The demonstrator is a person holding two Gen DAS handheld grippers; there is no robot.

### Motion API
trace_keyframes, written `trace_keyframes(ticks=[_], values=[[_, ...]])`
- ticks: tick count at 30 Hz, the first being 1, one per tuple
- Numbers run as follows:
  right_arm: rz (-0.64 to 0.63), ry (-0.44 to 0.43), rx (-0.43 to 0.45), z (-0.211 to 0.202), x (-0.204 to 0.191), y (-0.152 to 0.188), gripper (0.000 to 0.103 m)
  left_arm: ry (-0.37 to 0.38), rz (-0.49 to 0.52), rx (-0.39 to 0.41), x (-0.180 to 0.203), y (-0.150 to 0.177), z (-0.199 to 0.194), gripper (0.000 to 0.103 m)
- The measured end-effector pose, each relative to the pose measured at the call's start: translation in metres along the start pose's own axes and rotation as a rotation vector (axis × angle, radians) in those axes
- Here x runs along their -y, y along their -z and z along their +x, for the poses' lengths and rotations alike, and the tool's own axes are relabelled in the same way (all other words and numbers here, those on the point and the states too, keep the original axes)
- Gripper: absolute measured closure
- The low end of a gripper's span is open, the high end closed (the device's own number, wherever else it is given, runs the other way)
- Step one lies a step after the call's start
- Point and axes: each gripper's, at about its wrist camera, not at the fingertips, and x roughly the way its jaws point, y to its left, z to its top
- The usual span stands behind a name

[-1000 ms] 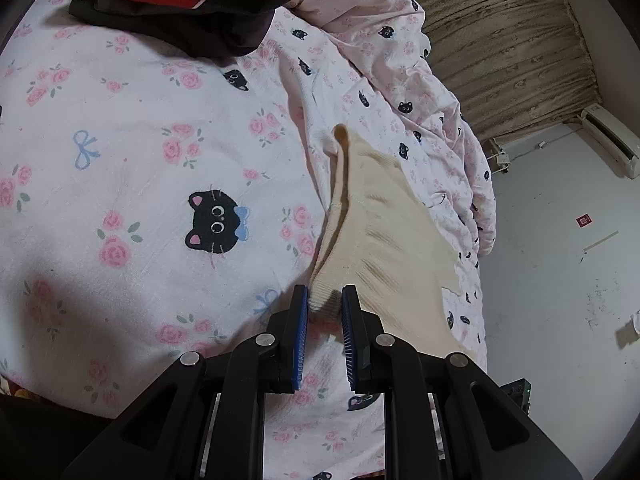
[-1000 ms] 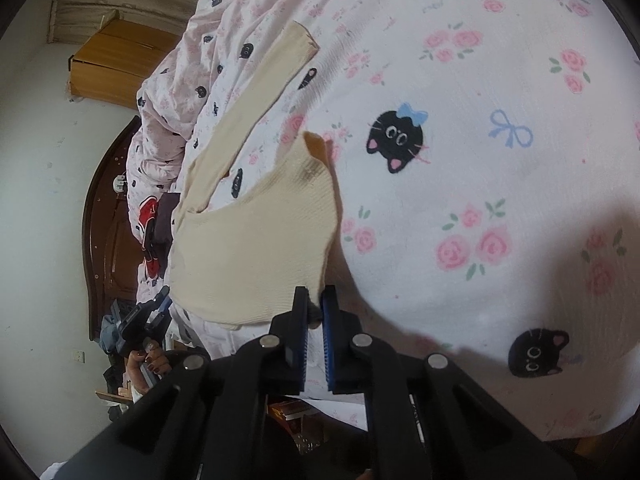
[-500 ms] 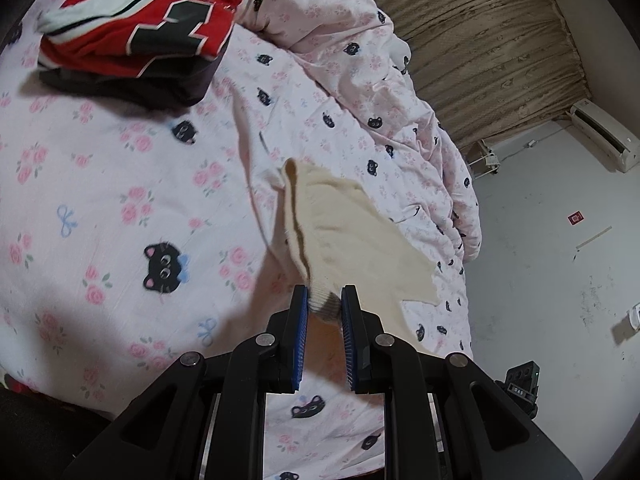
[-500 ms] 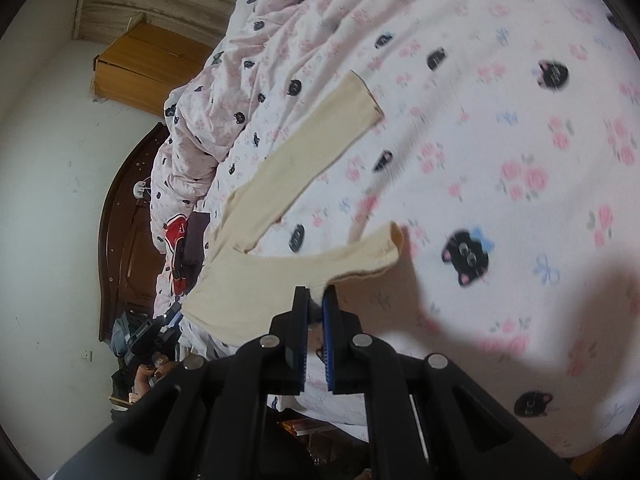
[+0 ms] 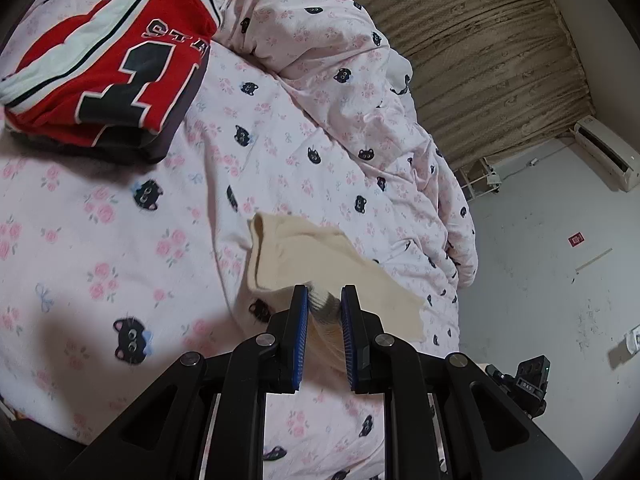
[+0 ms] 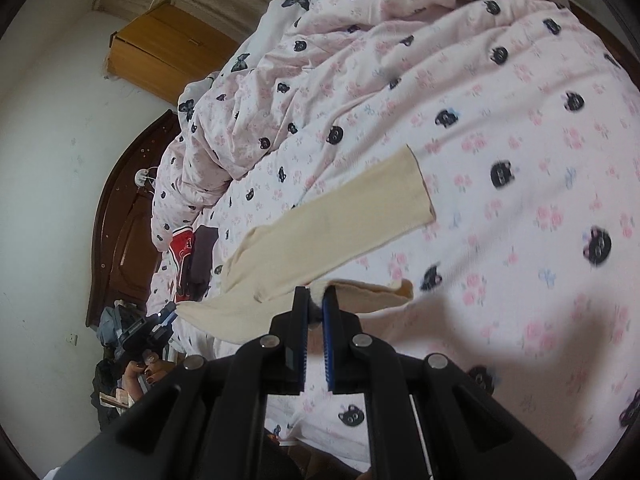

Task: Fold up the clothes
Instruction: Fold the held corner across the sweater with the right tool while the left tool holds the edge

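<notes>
Cream knit top [image 6: 332, 232]: held above the bed, hem edge pinched at two points, body stretched taut between them. One long sleeve [image 6: 360, 204] is seen draped onto the pink cat-print sheet [image 6: 520, 160], cuff lying flat; the lower hem corner is curled over beside the right grip.

Left gripper [image 5: 324, 300]: jaws closed on a bunched fold of the cream fabric, cloth visibly squeezed between the blue pads. Right gripper [image 6: 315, 300]: jaws nearly together, clamped on a thin edge of the same garment.

Progress, as judged: this top is not yet folded; it is only lifted and spread. Laying flat, turning in the sleeves and doubling the body are all left.

Further out: a folded red jersey [image 5: 108, 76] with a large numeral is stacked on a dark garment [image 5: 176, 120] near the bunched duvet [image 5: 340, 80], taken as work already done. A wooden headboard [image 6: 128, 216] and a wall-mounted air conditioner [image 5: 606, 154] are noted beyond.
</notes>
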Motion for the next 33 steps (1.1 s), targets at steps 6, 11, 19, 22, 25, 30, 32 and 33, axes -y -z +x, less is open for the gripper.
trace_keyframes(ticks=[6,11,19,22,25,30,32,33], values=[[-0.002,0.012,-0.004,0.014,0.001,-0.035,0.096,-0.008,-0.005,0.009,0.006,-0.019,0.018,0.089],[0.004,0.028,-0.015,0.029,0.007,-0.056,0.096,-0.02,-0.022,0.009,0.001,-0.032,0.038,0.089],[0.024,0.049,-0.038,0.057,0.022,-0.081,0.096,-0.034,-0.046,0.008,-0.01,-0.045,0.062,0.089],[0.032,0.061,-0.051,0.069,0.027,-0.088,0.096,-0.044,-0.053,0.002,-0.015,-0.048,0.07,0.089],[0.047,0.084,-0.069,0.082,0.034,-0.091,0.096,-0.058,-0.066,-0.009,-0.024,-0.051,0.081,0.089],[0.077,0.122,-0.1,0.105,0.047,-0.097,0.096,-0.069,-0.079,-0.023,-0.034,-0.054,0.098,0.089],[0.089,0.137,-0.111,0.114,0.052,-0.099,0.096,-0.073,-0.086,-0.026,-0.037,-0.055,0.104,0.089],[0.098,0.147,-0.118,0.119,0.054,-0.101,0.096,-0.076,-0.093,-0.027,-0.04,-0.056,0.107,0.089]])
